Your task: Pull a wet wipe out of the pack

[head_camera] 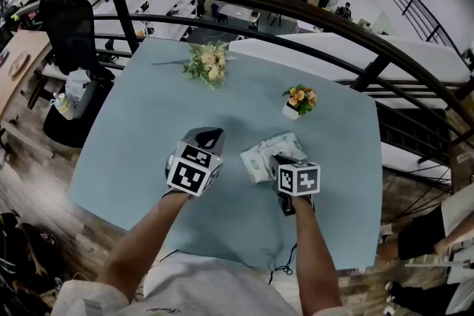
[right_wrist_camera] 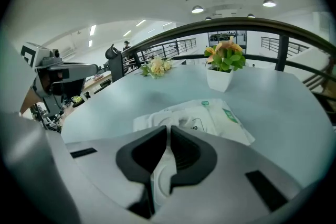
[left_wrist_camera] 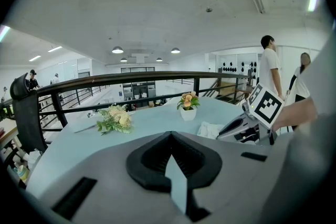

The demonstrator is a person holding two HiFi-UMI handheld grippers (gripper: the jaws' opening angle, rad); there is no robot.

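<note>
The wet wipe pack (head_camera: 268, 150), white with green print, lies flat on the pale blue table (head_camera: 148, 122), crumpled at its near end (right_wrist_camera: 212, 117). My right gripper (head_camera: 280, 160) is at the pack's near edge, pointing down onto it. Its jaws (right_wrist_camera: 169, 128) are shut with a thin white sheet from the pack's top pinched between them; I cannot tell whether it is a wipe or the flap. My left gripper (head_camera: 209, 135) hovers left of the pack, apart from it. Its jaws (left_wrist_camera: 170, 135) are shut and hold nothing. The left gripper view also shows the pack (left_wrist_camera: 209, 129).
A small white pot of orange flowers (head_camera: 298, 101) stands just beyond the pack. A loose bouquet (head_camera: 209, 63) lies at the table's far side. A dark curved railing (head_camera: 311, 15) runs behind the table. A black chair (head_camera: 70, 37) stands at the left.
</note>
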